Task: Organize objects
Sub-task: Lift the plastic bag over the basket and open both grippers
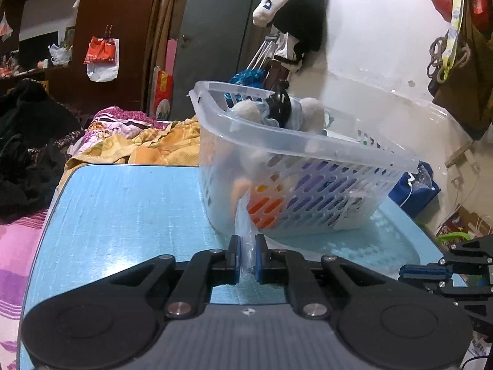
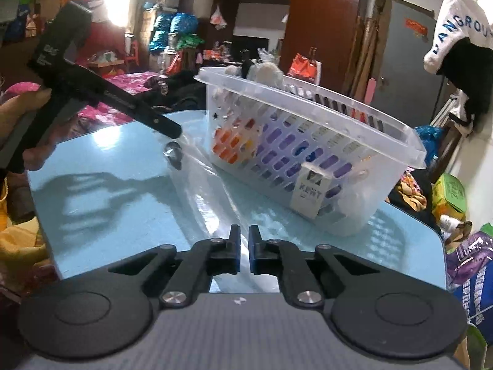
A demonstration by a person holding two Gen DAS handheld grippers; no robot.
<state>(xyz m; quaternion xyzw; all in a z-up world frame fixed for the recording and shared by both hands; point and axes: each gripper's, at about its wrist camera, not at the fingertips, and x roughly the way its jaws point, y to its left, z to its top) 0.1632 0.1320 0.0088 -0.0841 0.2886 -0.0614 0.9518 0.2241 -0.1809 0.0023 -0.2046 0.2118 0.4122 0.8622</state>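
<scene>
Jaws on the left gripper (image 1: 247,256) are pinching nearly closed on a thin sheet of clear plastic bag (image 1: 245,215), with only the film between the blue pads. In the left wrist view that bag is running up and away from the pads toward the near corner of the translucent basket (image 1: 308,151), which is sitting on the blue table (image 1: 123,209) just beyond and slightly right of the fingers; soft toys and coloured items are filling it. The bag's long axis is lying roughly along the gripper's line of sight, near to far. At the far right edge the other gripper is showing side-on. In the right wrist view the right gripper (image 2: 244,246) is hovering over the table with its jaws drawn close, a narrow slit between the pads and nothing in them. The bag (image 2: 197,178) is spreading across the table ahead and left of these jaws, reaching from the left gripper's tip toward the basket (image 2: 385,129), which is lying ahead and to the right. The left gripper is already holding the bag, so it is the nearer one; the next move likely depends on lifting the bag toward the basket's rim.
</scene>
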